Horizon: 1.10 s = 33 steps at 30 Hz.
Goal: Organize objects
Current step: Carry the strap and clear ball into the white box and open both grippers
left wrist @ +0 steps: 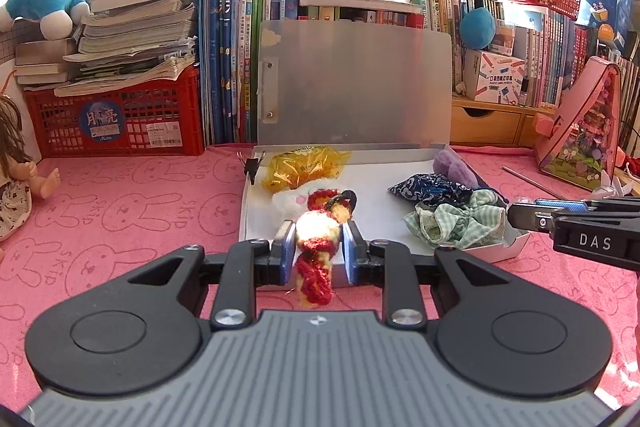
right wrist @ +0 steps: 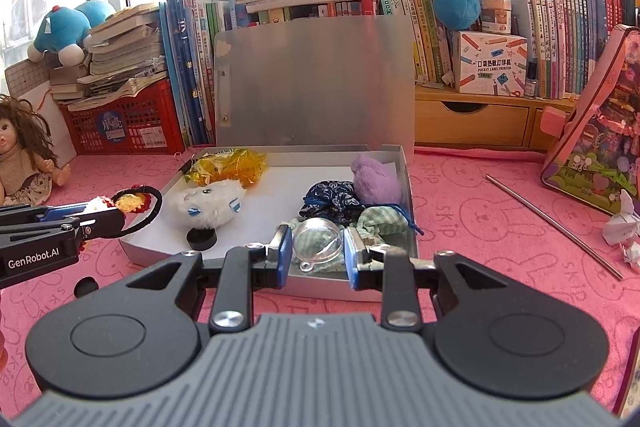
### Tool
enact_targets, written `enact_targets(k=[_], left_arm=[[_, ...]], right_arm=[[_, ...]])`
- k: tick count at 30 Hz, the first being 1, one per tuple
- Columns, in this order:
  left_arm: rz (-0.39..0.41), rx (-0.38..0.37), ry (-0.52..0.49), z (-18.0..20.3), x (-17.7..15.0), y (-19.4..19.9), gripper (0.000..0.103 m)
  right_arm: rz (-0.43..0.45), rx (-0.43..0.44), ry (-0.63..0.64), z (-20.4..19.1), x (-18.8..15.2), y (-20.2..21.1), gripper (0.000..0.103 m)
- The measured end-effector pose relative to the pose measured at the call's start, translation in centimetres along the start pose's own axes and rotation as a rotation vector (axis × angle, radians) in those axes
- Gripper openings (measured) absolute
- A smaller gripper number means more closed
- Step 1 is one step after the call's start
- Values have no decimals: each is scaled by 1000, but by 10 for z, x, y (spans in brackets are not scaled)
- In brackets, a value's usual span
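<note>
Two sets of fingers were each clamped on something, carried above the open box [right wrist: 408,163], likely for dropping in: left fingers [left wrist: 318,241] squeezed a crocheted hair tie [left wrist: 318,227], right fingers [right wrist: 318,247] a clear plastic ball [right wrist: 318,239].

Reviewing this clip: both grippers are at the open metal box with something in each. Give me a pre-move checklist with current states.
1. left gripper shut on the crocheted toy: ok.
2. right gripper shut on the clear ball: ok.
3. box lid standing open: ok.
4. Bare floor in the metal box for dropping: ok.
5. Grippers apart from each other: ok.
6. Firmness of the grip on the ball: cannot tell.
</note>
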<state>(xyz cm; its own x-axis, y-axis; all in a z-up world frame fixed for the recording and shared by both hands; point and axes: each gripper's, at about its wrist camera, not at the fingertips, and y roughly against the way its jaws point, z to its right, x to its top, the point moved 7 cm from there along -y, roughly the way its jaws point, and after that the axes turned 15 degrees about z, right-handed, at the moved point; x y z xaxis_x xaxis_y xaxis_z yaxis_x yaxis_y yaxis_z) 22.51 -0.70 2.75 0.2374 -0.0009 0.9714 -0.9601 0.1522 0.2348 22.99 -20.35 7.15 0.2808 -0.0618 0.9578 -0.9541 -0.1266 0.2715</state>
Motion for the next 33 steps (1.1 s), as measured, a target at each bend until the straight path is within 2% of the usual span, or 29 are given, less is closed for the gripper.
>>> enact_targets(k=[8,16,26,33], left_arm=[[-22,-1,4,-2,20,-40,29],[-68,-19,43,-7,30,-85,29],[-128,9,27,-14,7,-117,29],[-156,21,14,-17,-10,-130,30]], right_arm=[[-18,7,-39,9,27,-30,31],[-86,38,-105,11,34,-70,31],[-176,75,-149,-8,5,-105,31],[-220,75,-126,-20,-16,-122,31]])
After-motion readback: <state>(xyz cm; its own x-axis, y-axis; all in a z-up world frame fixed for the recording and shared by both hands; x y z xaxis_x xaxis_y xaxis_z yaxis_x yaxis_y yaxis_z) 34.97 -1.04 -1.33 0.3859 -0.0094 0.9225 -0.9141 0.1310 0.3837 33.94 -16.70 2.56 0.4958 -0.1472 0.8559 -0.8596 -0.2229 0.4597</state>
